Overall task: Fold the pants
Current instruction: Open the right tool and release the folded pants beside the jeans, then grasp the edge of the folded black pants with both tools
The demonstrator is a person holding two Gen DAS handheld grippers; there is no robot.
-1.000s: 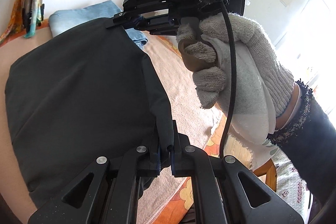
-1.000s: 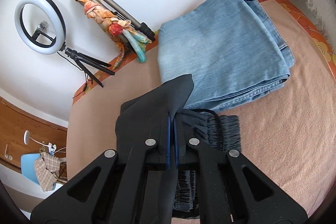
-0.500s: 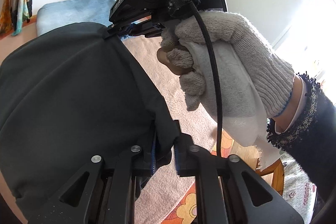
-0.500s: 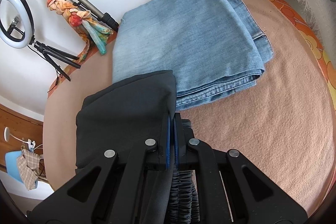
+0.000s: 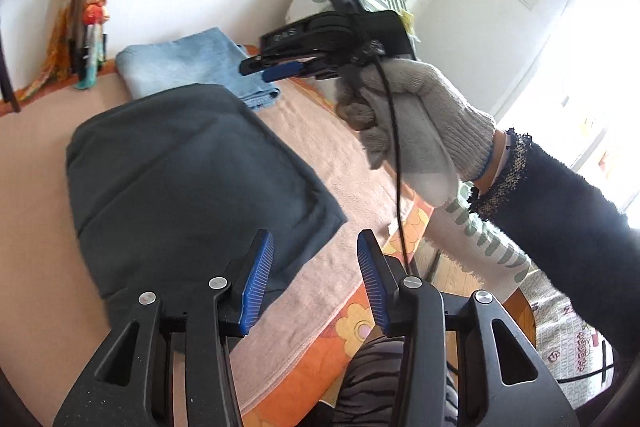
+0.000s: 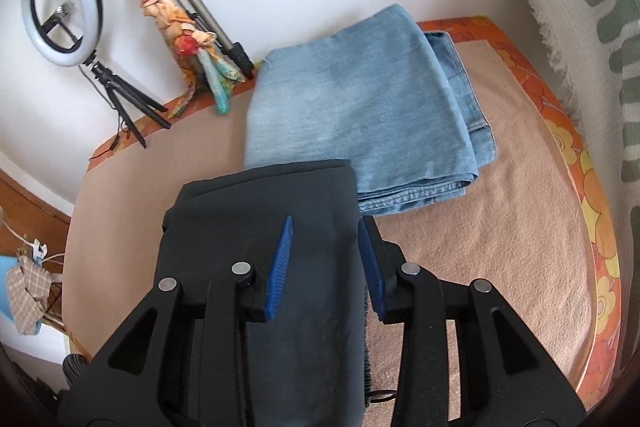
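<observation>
The dark pants (image 5: 188, 171) lie folded flat on the beige blanket (image 5: 348, 155). My left gripper (image 5: 316, 247) hovers above their near corner; its jaws are opening and nothing is between them. My right gripper (image 6: 325, 227) hangs over the pants (image 6: 260, 211) at their right edge. Its jaws are opening too, the blue pads (image 6: 280, 267) apart and clear of the cloth below. In the left wrist view the right gripper (image 5: 256, 69) shows in a gloved hand (image 5: 412, 115), above the pants' far corner.
Folded light-blue jeans (image 6: 360, 107) lie just beyond the dark pants. A ring light on a small tripod (image 6: 62, 7) and a scarf-wrapped tripod (image 6: 180, 39) lean at the wall. A green-patterned white cloth (image 6: 580, 7) hangs at the right. The orange floral bed edge (image 6: 592, 227) runs along the right.
Both grippers have let go of the dark pants and opened. The left one has drawn back and up, and the pants now lie flat.
</observation>
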